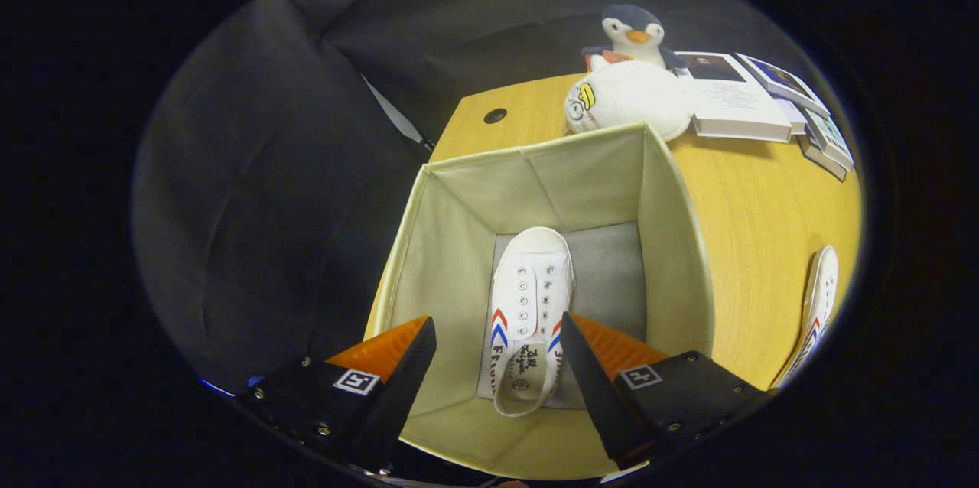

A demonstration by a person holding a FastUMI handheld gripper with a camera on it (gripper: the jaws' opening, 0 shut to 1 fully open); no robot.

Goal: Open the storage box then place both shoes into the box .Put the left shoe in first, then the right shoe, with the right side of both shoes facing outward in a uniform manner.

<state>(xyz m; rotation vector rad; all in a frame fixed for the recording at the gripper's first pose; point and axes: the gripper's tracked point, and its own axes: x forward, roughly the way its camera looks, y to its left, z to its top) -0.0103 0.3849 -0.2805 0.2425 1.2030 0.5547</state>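
The jaws of the gripper (497, 354) were held spread above the open storage box (673, 243), gripping nothing. One white shoe (528, 304) lay on the box floor between them, and a second shoe (818, 304) was seen on the table (757, 228) beside the box.

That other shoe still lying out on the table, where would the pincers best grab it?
Probably by the collar at its heel end. The shoe lies right of the box on the table, apparently on its side, so the thin wall fits between the fingers, coming from above. The gripper hangs open over the boxed shoe.
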